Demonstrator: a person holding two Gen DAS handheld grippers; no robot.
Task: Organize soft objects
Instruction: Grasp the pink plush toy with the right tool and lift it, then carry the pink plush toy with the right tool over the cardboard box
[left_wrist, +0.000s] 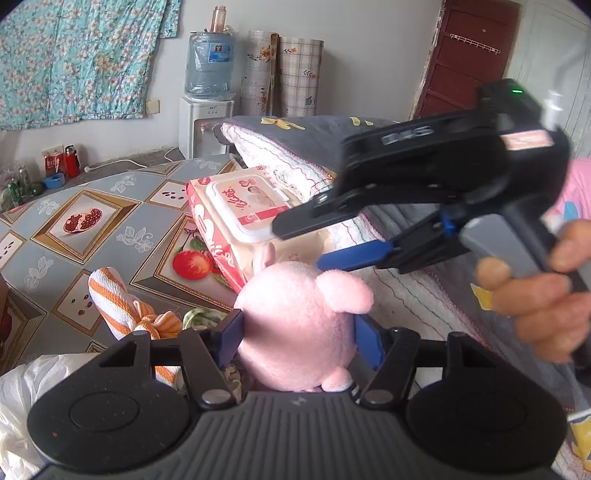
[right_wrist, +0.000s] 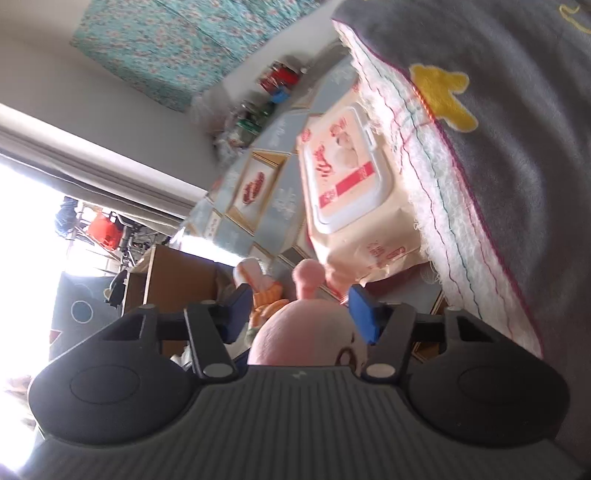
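Our left tool (left_wrist: 299, 332) has its blue fingers (left_wrist: 231, 338) pressed against both sides of the pink plush toy (left_wrist: 295, 314), so we take it as clamped on it. Our right tool (left_wrist: 295, 243) reaches in from the right with fingers apart, above the toy and not closed on it. The toy sits near us, with the wipes pack (left_wrist: 236, 206) just behind and the striped towel (left_wrist: 118, 302) to its left. We should grip the toy's body, not an ear, and squeeze gently.

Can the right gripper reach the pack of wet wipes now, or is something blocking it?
Probably not directly. The pink plush toy sits between the right gripper fingers, in front of the wet wipes pack.
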